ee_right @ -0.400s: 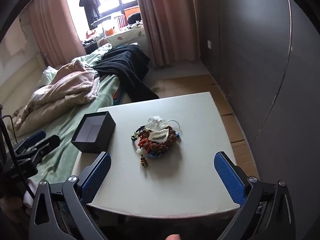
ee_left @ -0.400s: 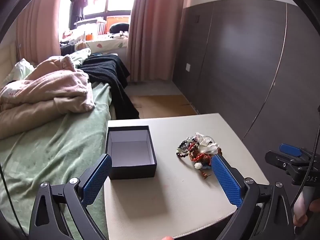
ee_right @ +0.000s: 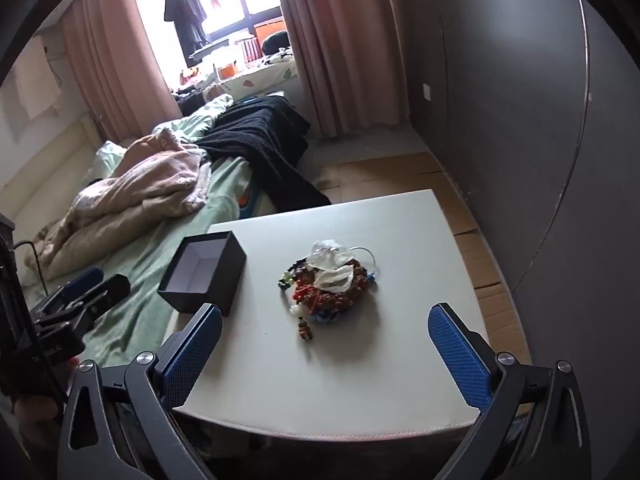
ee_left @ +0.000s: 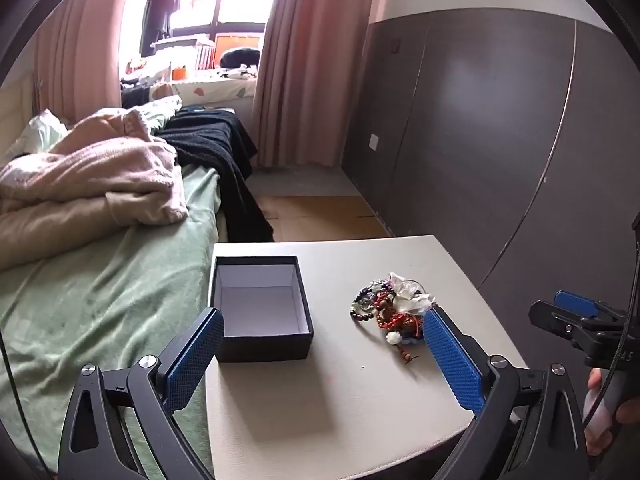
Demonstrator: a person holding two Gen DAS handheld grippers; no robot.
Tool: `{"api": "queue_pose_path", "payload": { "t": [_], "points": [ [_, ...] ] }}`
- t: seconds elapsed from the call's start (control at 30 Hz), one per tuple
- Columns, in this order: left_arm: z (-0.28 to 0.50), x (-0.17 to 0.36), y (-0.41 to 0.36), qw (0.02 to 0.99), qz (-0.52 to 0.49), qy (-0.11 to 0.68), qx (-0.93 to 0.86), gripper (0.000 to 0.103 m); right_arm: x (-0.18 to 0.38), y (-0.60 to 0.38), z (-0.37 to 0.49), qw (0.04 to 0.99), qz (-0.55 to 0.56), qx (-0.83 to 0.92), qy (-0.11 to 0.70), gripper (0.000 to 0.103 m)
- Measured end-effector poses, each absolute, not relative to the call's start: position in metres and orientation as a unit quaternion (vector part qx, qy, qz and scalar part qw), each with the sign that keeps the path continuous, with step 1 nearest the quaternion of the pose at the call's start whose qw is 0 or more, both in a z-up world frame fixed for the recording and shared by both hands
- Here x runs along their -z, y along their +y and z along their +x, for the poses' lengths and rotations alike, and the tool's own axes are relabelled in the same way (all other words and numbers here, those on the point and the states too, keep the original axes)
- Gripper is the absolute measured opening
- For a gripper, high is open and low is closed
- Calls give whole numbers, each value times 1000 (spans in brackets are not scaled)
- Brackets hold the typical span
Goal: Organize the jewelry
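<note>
Square pale table [ee_right: 400, 240], smooth matte top. On it: black rectangular box [ee_left: 262, 344], lidless, white-lined, at the left side; tangled heap of beaded jewelry [ee_right: 332, 280], red, dark and clear, mid-table. Left gripper [ee_left: 324, 356] and right gripper [ee_right: 324, 352]: blue textured pads spread wide, holding nothing.

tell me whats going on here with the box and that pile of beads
A person holds a two-finger tool in each hand over a small white table. Both the left tool and the right tool are open and hold nothing. A tangled pile of beaded bracelets, with clear plastic bags on top, lies in the middle of the table. The open black box beside it is empty, so no jewelry has been sorted yet.
</note>
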State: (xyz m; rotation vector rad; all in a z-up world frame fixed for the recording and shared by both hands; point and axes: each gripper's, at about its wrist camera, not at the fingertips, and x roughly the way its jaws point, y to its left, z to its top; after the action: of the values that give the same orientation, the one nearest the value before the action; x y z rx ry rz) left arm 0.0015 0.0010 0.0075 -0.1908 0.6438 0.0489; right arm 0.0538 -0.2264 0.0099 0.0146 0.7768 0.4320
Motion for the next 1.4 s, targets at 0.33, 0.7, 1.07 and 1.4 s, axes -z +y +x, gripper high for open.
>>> {"api": "queue_pose_path", "payload": {
  "t": [0.33,0.7,1.07,1.4],
  "points": [
    [1,-3,3,944,-96,315,-23,100,-11,-223,57,907,-19,-194,372,103],
    [-4,-6,-1,950,-79,298,-41,100,-11,-226,59,907,-8,-195,373,103],
    [-5,-7,-1,949,-86,303,-29,100,-14,-221,52,906,-5,-216,365,103],
    [-7,-9,-4,951,-81,297,-28,100,-14,-223,53,905,3,-212,370,103]
  ]
}}
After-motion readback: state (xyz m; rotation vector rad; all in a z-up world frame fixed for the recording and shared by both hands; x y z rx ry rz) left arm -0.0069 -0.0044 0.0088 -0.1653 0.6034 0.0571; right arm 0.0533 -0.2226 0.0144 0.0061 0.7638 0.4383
